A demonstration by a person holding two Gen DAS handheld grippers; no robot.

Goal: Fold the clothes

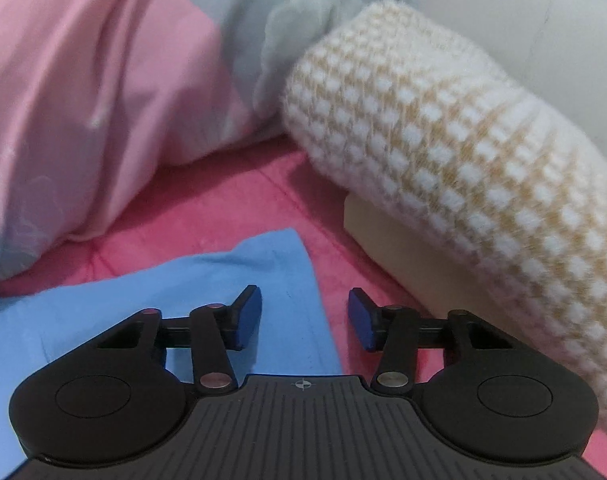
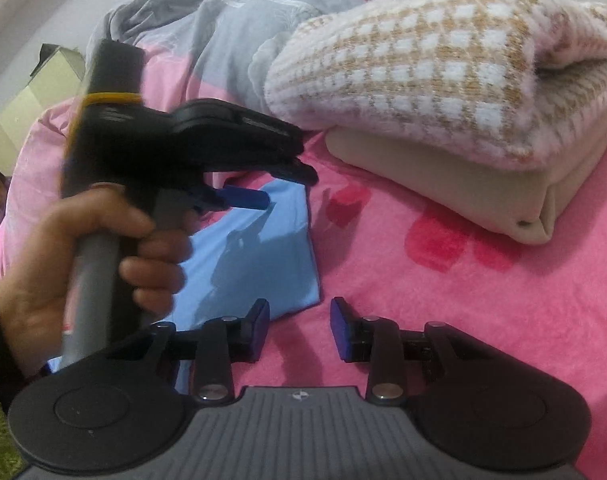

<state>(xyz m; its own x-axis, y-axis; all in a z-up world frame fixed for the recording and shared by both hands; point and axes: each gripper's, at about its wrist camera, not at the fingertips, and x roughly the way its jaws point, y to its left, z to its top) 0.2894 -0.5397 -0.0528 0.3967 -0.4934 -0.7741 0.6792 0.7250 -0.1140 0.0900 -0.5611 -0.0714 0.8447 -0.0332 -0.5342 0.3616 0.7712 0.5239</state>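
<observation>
A light blue garment (image 1: 151,304) lies flat on the pink bed cover (image 1: 223,208). In the left wrist view my left gripper (image 1: 305,318) hovers over its right edge, jaws apart, with nothing pressed between the blue pads. The right wrist view shows the same blue garment (image 2: 263,248), and a hand (image 2: 83,248) holding the left gripper (image 2: 255,196) above its far corner. My right gripper (image 2: 299,328) is open just off the garment's near right corner, above the pink bed cover (image 2: 423,300); its left finger (image 2: 259,326) is beside the cloth's edge.
A folded cream-and-white knitted sweater (image 2: 431,72) rests on a folded beige garment (image 2: 443,184) to the right, also seen as the sweater (image 1: 443,144). A bunched pink and grey duvet (image 1: 83,92) fills the back left. A pale box (image 2: 35,92) stands at far left.
</observation>
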